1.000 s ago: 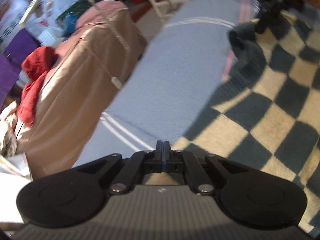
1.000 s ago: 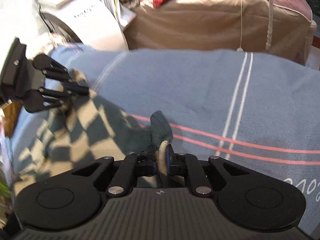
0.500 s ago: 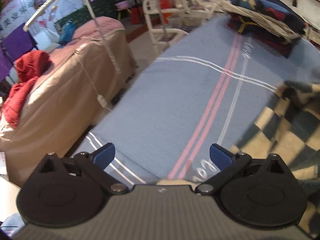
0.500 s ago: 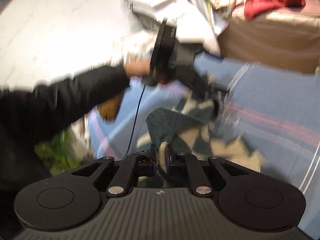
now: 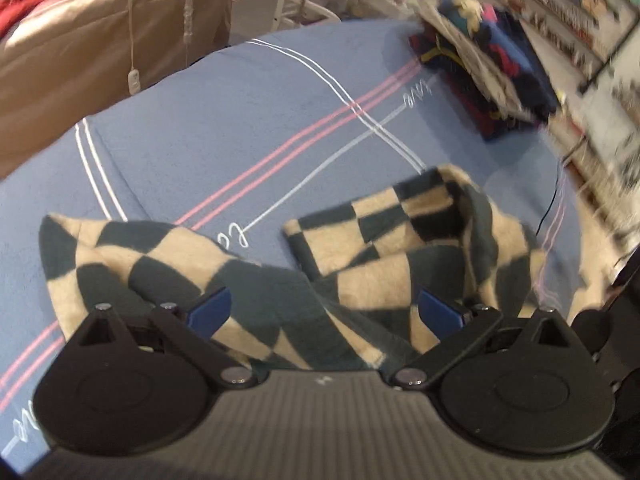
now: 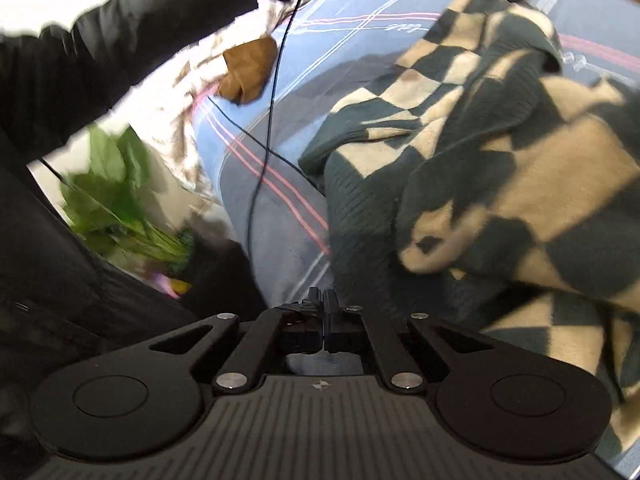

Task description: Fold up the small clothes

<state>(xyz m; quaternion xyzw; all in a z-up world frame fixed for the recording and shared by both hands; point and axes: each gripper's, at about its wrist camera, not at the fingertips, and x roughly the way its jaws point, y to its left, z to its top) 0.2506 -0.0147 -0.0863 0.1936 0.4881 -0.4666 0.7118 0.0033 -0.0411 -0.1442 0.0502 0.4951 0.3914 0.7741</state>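
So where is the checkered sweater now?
The checkered sweater lies crumpled on the blue blanket, just ahead of the open left tool, near the pink stripes.

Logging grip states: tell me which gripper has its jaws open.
The left gripper: its jaws stand wide apart over the checkered sweater. The right gripper has its jaws pressed shut.

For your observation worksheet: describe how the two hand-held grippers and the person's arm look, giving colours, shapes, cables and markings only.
The left hand-held gripper is matte black, with round discs, silver rivets, a ribbed grey body and blue pads on its fingers. The right hand-held gripper has the same black linkage and a small cross mark on its ribbed body. The person's arm wears a black sleeve; a thin dark cable trails down from the hand.
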